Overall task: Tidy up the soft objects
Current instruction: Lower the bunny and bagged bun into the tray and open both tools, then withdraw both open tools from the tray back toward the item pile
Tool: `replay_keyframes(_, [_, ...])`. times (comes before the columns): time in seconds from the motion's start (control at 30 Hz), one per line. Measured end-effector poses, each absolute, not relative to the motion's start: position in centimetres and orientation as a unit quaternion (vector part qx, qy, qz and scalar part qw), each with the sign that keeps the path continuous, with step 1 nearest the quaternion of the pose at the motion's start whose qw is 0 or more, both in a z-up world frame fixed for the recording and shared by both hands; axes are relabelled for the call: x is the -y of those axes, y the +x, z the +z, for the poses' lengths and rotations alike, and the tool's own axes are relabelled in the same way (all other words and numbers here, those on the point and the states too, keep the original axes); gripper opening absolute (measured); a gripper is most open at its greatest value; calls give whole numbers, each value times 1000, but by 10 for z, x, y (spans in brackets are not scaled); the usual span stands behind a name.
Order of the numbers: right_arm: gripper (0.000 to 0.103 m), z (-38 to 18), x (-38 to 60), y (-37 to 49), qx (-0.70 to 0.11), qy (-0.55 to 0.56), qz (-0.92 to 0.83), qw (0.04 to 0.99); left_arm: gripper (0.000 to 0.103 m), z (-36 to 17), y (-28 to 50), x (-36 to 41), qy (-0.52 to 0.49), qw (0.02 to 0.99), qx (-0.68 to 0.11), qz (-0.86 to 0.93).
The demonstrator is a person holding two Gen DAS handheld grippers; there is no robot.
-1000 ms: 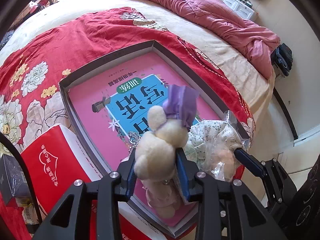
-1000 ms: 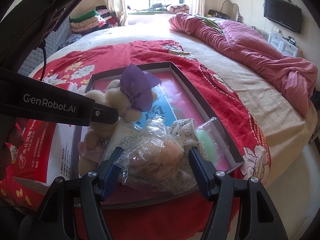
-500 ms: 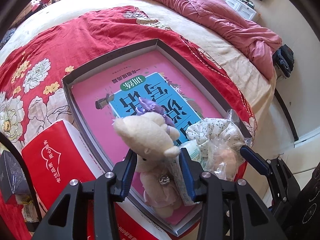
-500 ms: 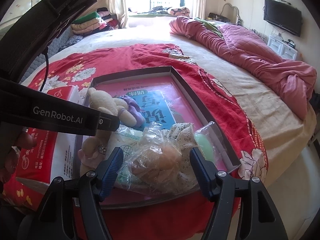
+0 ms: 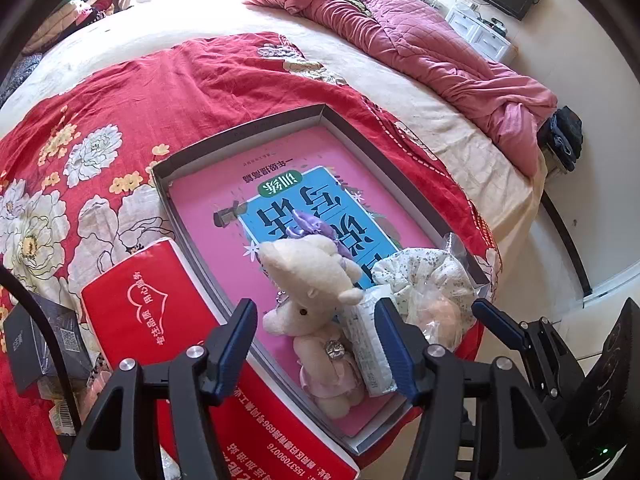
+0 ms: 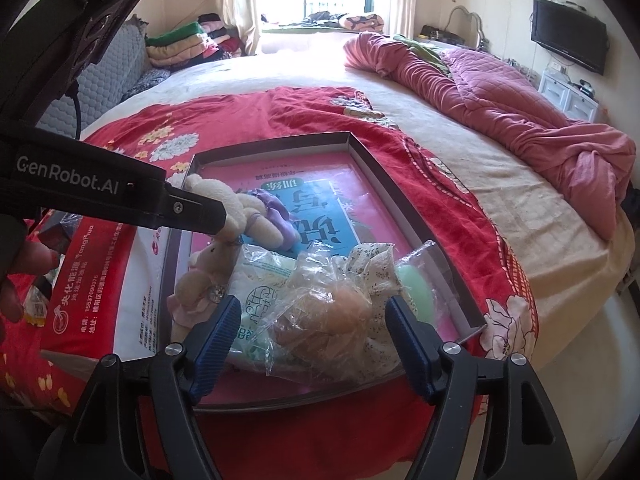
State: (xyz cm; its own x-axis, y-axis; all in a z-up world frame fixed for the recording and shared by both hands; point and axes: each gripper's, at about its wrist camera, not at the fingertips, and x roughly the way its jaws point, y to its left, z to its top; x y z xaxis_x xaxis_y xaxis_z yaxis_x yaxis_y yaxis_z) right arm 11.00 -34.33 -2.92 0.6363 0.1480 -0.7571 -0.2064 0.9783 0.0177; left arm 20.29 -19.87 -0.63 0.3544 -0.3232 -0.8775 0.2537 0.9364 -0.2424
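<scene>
A cream plush bunny (image 5: 316, 280) with a purple bow lies in the shallow grey box (image 5: 240, 136) on a pink book, also in the right wrist view (image 6: 224, 216). My left gripper (image 5: 312, 336) is open, its jaws either side of the bunny and clear of it. Beside the bunny lie a tissue pack (image 5: 368, 340) and a clear plastic bag (image 6: 328, 312) holding a floral cloth (image 5: 420, 268) and a peach soft thing; a green soft thing (image 6: 414, 284) lies further right. My right gripper (image 6: 312, 328) is open at the bag, not closed on it.
The box sits on a red floral cloth (image 5: 120, 92) over a bed. A red carton (image 5: 160, 320) lies left of the box and a dark small box (image 5: 36, 340) further left. A pink quilt (image 5: 420, 40) is piled at the far right. The bed edge is near, to the right.
My left gripper held the bunny up, lowered it into the box, then opened and let it go. The bunny now lies in the box. The right gripper stayed open at the bag.
</scene>
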Motion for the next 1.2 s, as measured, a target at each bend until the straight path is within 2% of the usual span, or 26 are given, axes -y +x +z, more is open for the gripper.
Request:
replay_keyframes(0.23, [77,-19,346,107,-409,-26,90,908,65,5,193,195,-24,829,-532,-172])
replay_keyframes(0.37, [78,-17,348,106,-412,-18,88,907,72,10,187,191,-20,832,-529,-166])
replay_keyframes(0.53, [78,-10,350,103,-407,-12,81,910,73,17,178,182,-18,838,-522,-157])
replay_keyframes(0.6, [78,-6,349,102,-403,-9,80,911,78,21,173,179,-10,844,-515,-150])
replay_keyframes(0.9, [78,9,344,97,-390,-11,69,918,84,31,158,167,4,852,-506,-134])
replay_keyframes(1.2, [78,20,342,93,-384,-16,57,922,85,37,142,154,7,857,-501,-119])
